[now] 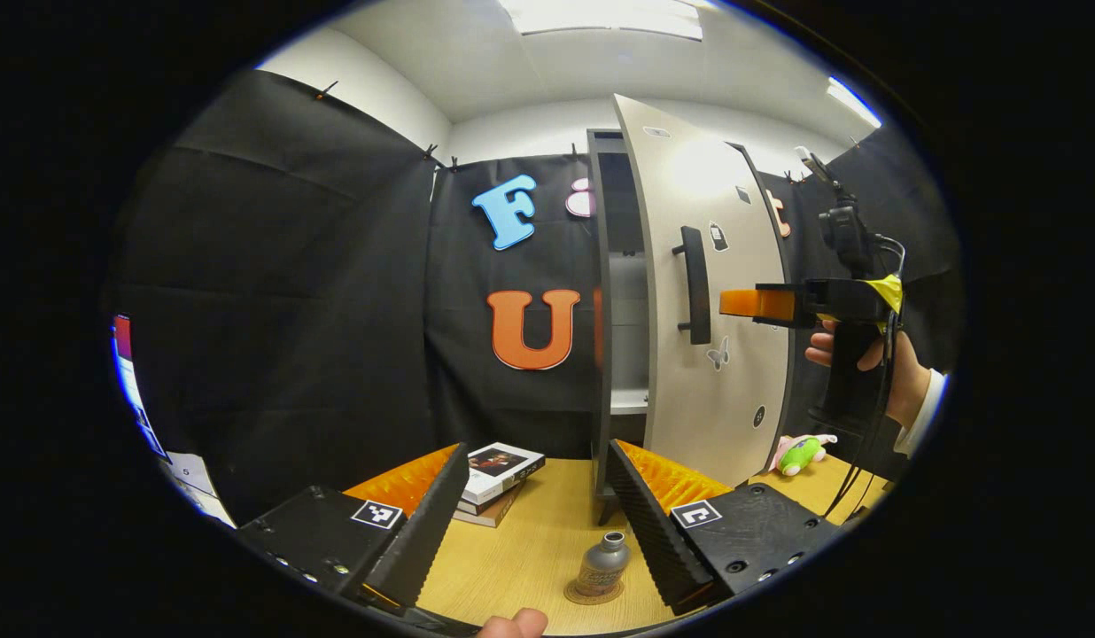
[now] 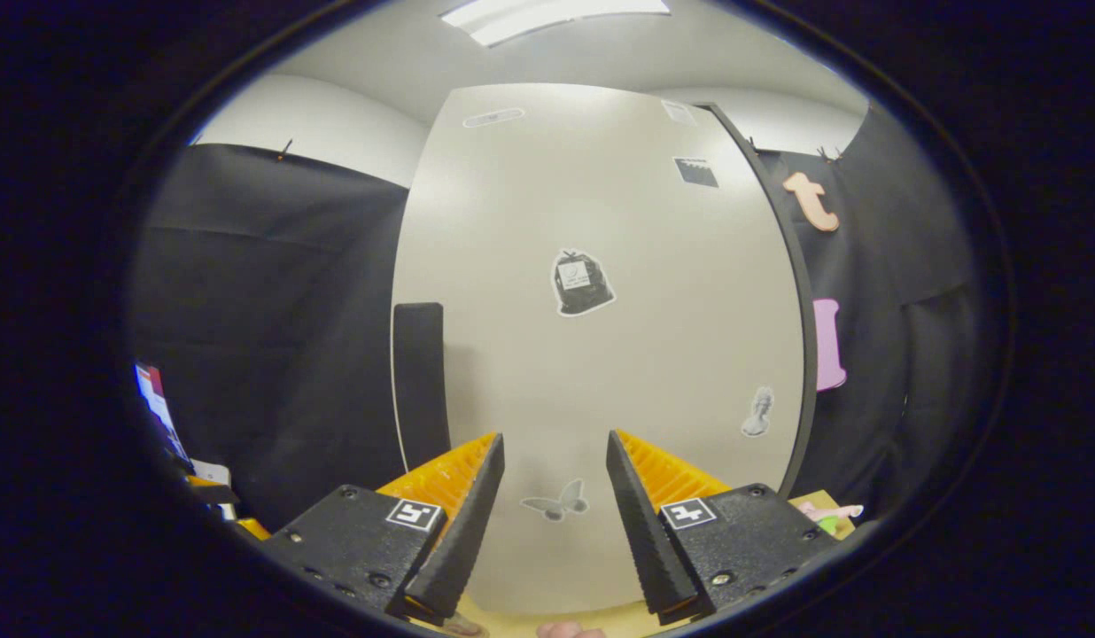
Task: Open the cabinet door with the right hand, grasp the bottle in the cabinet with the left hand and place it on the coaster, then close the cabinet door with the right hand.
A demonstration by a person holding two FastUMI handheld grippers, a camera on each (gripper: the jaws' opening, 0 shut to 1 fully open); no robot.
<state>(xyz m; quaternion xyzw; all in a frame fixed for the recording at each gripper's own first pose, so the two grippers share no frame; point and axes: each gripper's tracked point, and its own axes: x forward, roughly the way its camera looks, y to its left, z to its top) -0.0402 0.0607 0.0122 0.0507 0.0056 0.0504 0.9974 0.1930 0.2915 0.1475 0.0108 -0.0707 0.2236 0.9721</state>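
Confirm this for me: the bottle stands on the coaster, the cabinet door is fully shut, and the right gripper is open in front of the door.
One thing is wrong: the cabinet door is ajar, not fully shut, as the left gripper view shows. The bottle does stand on the coaster, and the right gripper is open in front of the door.

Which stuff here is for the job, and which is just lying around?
For the job:
- cabinet door, partly open
- bottle, standing on the coaster
- right hand-held gripper, by the door's handle
- left hand-held gripper, open

Just lying about:
- stacked books
- green plush toy
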